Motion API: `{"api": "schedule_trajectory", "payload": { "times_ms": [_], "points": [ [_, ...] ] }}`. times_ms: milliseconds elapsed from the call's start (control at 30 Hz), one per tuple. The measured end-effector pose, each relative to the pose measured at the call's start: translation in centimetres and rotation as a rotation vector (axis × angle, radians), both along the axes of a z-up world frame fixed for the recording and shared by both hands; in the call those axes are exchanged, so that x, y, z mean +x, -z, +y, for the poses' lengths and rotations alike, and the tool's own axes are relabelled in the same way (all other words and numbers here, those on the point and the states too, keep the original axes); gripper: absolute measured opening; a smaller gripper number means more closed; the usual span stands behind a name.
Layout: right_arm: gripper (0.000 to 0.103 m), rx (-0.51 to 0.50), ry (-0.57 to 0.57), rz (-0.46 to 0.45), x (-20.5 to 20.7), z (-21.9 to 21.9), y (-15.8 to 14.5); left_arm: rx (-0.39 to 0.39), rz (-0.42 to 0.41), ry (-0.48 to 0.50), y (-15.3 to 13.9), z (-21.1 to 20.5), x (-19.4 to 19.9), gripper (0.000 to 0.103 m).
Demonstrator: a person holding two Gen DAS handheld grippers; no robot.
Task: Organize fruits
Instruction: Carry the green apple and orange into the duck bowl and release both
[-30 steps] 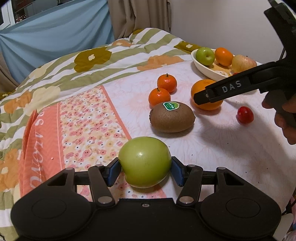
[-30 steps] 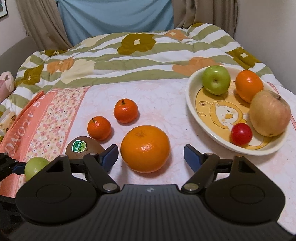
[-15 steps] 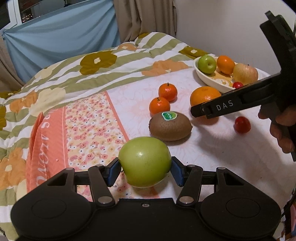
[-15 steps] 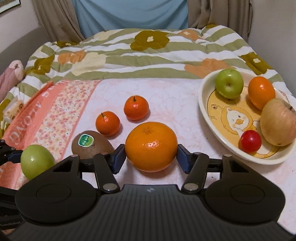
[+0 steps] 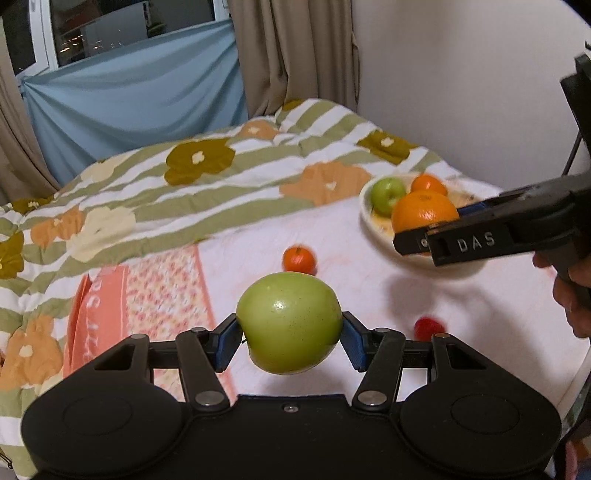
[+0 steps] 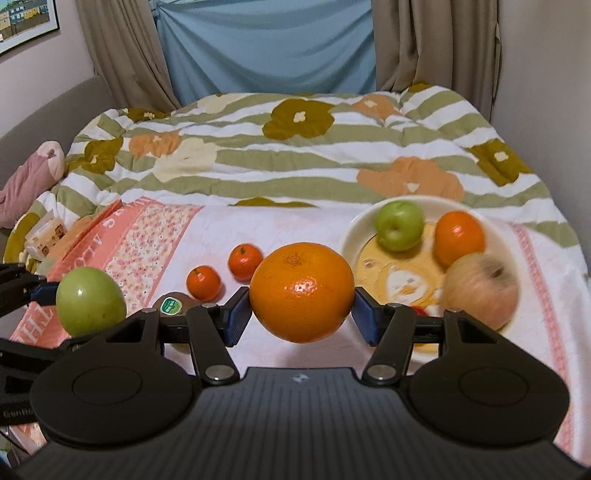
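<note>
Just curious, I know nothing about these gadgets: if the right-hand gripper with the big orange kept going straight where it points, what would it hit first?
Probably the pale pink cloth on the bed, left of the cream plate. The right gripper holds the big orange aimed there, though depth is hard to judge.

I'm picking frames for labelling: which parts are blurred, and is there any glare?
Left wrist view: held green apple sharp, plate and small red fruit smeared. Right wrist view: held orange sharp with a small highlight, reddish apple on the plate blurred.

Probably a home bedroom: a flowered quilt [image 6: 295, 155] covers a bed, curtains [image 6: 436, 44] behind, framed picture [image 6: 26, 22].
</note>
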State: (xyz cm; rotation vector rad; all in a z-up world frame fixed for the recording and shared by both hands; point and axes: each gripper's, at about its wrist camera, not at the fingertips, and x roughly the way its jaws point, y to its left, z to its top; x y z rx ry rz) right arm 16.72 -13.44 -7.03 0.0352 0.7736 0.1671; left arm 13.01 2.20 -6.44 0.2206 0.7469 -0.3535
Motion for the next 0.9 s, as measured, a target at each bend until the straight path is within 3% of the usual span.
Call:
{"api": "schedule_trajectory", "payload": {
  "times_ms": [433, 900],
  "points": [
    [0.073, 0.004, -0.061, -0.037, 1.6, -9.4, -2.5, -0.014, -0.039, -0.071, -1.8, -9.0, 1.7, 0.062],
    [0.073, 0.002, -0.139, -0.031, 6.0, -15.5, -1.0, 0.008, 0.018, -0.07, 2.2, -16.8, 6.7, 0.062]
  ]
}}
